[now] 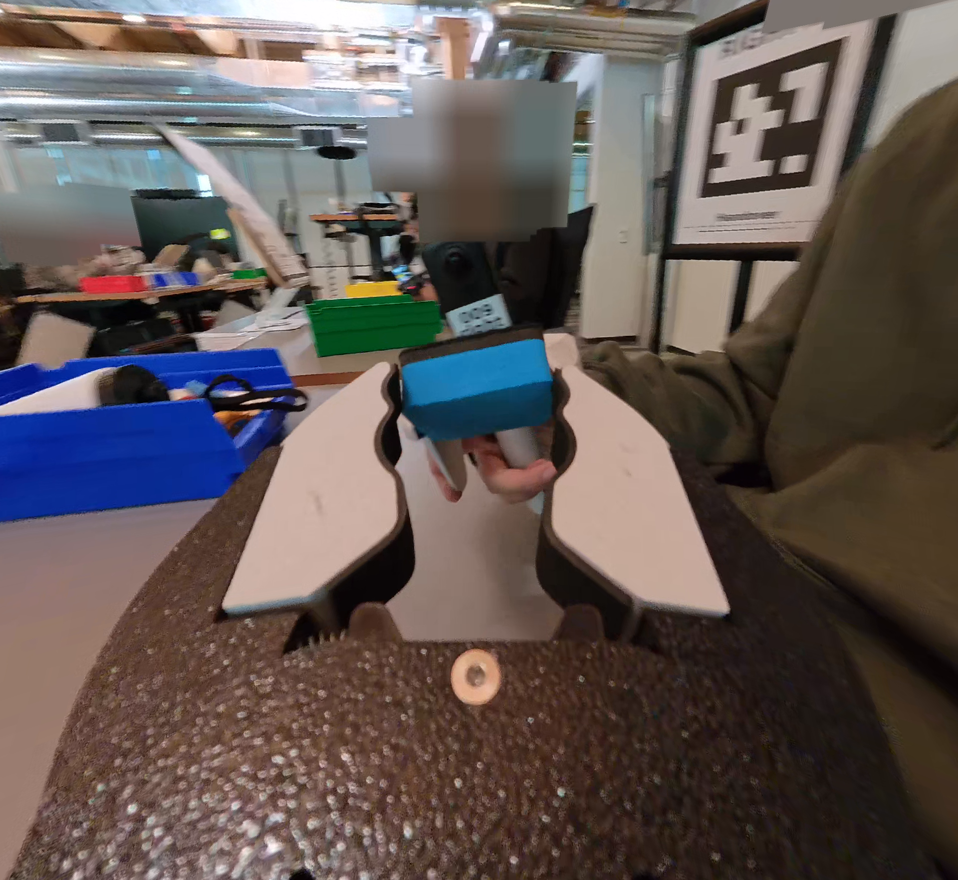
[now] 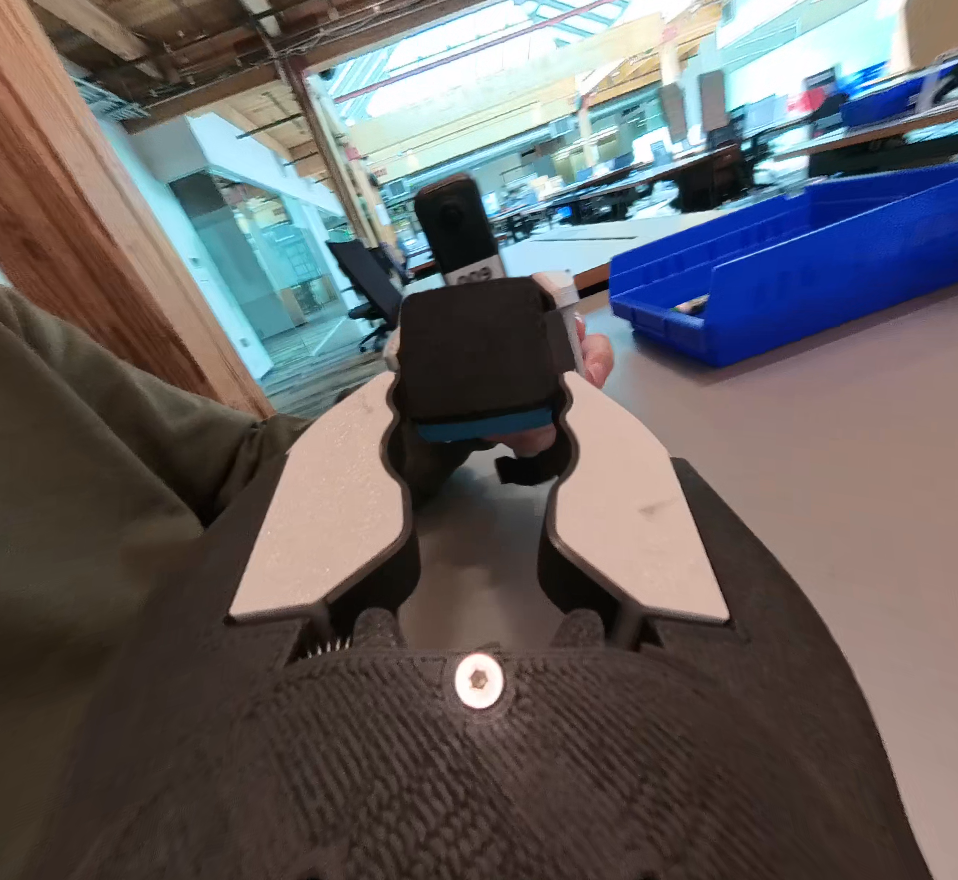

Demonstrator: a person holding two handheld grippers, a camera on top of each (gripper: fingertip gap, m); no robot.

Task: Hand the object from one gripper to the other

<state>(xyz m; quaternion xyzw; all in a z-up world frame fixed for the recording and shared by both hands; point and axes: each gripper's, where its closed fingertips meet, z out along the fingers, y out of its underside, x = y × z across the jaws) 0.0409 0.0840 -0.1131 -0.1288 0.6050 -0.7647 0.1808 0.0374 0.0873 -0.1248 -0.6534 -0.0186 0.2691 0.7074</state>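
I hold the eraser [image 1: 476, 391] above the table [image 2: 777, 440], between both grippers, left gripper [image 1: 476, 388] and right gripper [image 2: 477, 388] each pinching it at the tips, so I should confirm one grip before opening the other slowly.

I am in an open-plan workshop office: exposed timber ceiling beams [image 2: 78, 15] and metal ducts [image 1: 155, 77] overhead, long desks [image 2: 622, 181] and office chairs [image 2: 363, 280] far off, blue parts bins [image 2: 803, 274] on the grey worktable [image 2: 777, 466] near me, green bins [image 1: 373, 326] beyond.
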